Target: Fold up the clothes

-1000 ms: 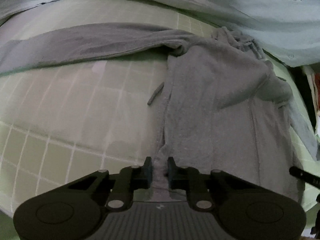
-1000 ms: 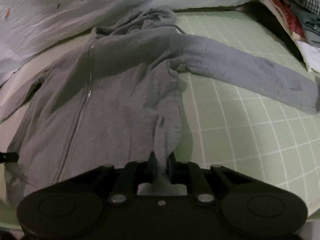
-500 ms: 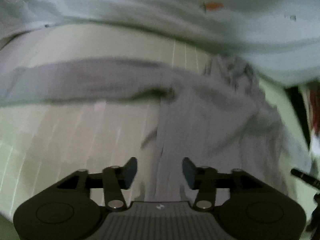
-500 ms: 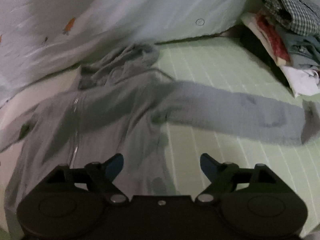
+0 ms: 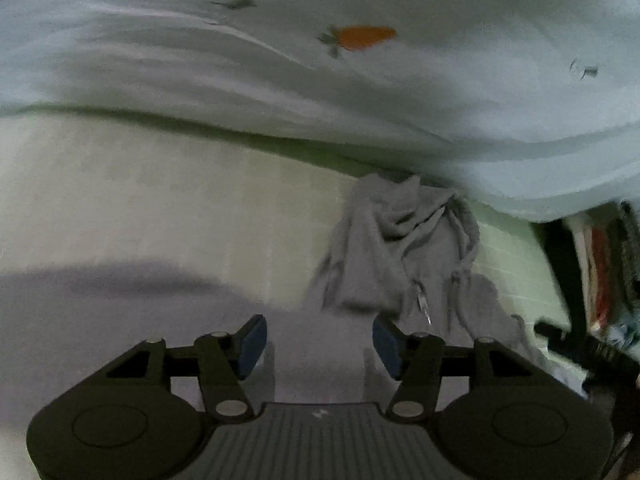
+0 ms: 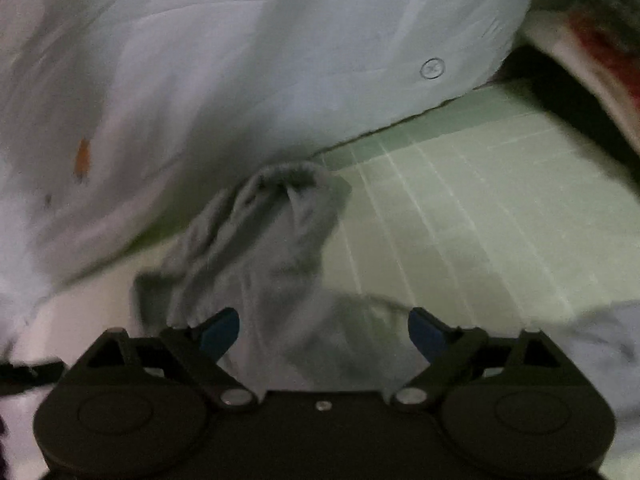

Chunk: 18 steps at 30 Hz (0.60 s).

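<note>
The left gripper (image 5: 319, 344) has its jaws opening, moderately wide, with grey fabric of the hoodie (image 5: 400, 264) lying below the gap but not pinched by the blue pads (image 5: 251, 340). Just ahead of the jaws and a little to their right, the hood (image 5: 394, 216) sits bunched, its drawstrings and the zipper pull (image 5: 422, 304) trailing down toward the right jaw. Beyond the hood lies the pale blue quilt (image 5: 280, 80) with a carrot print (image 5: 362, 37).

The right gripper (image 6: 323, 334) has its jaws opening too, spread wide, the hoodie's grey fabric under and between them, untouched by the pads (image 6: 218, 332). Directly ahead of the jaws the hood (image 6: 280, 216) is crumpled on the bed. Right of the jaws spreads the green checked sheet (image 6: 480, 208); a grey sleeve (image 6: 604, 340) lies at the far right. Past the hood rises the quilt, and a blurred stack of folded clothes (image 6: 600, 52) sits at the upper right.
</note>
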Tool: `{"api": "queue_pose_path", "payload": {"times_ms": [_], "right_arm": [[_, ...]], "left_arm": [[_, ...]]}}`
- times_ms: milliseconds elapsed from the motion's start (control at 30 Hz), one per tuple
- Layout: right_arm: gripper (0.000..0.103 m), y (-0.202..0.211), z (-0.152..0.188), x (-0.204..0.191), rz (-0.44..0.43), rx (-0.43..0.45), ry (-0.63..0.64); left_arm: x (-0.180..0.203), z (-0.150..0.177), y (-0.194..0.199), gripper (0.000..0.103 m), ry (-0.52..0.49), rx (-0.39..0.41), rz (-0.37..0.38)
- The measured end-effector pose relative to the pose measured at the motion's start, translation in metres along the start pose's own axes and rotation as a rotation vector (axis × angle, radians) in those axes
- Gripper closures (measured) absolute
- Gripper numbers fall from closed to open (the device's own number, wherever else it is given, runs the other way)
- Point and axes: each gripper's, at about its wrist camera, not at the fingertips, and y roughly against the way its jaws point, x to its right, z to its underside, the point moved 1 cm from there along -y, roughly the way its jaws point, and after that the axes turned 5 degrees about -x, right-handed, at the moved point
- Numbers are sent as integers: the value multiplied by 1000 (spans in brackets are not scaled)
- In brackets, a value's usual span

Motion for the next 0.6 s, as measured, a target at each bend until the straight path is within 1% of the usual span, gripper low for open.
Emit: {"api": "queue_pose_path", "payload": {"times_ms": [100, 167, 233, 300, 333, 400, 433, 467, 500, 533, 567, 600], "right_arm": [[13, -32, -26, -4, -24, -42, -42], [18, -54, -39, -9, -39, -69, -47], [25, -74, -49, -16, -25, -97, -17], [30, -88, -54, -22, -8, -117, 7], [36, -95, -55, -24, -7, -124, 17], [45, -103, -56, -30, 18, -135, 60], [49, -106, -56, -32, 30, -138, 87], [53, -110, -57, -35, 42, -141, 114], [64, -113, -57, -38, 54, -144, 141], [73, -115, -59, -39, 40, -146, 153], [80, -115, -61, -40, 31, -147, 160], [89, -116, -62, -41, 22, -147, 168]], "left_arm": [[14, -31, -36, 41, -25, -70, 9], [21, -43, -56, 39, -30, -101, 26], [24, -48, -72, 38, -18, -121, 56], [28, -53, -88, 38, -7, -141, 85], [30, -56, -95, 38, -1, -151, 100], [34, -57, -106, 41, -19, -171, 76], [36, -57, -110, 50, -31, -173, 55], [36, -57, -112, 63, -36, -162, 32], [37, -59, -113, 74, -35, -151, 17], [35, -60, -114, 92, -30, -148, 13], [33, -62, -115, 92, -25, -146, 11], [31, -63, -116, 93, -20, -145, 9]]}}
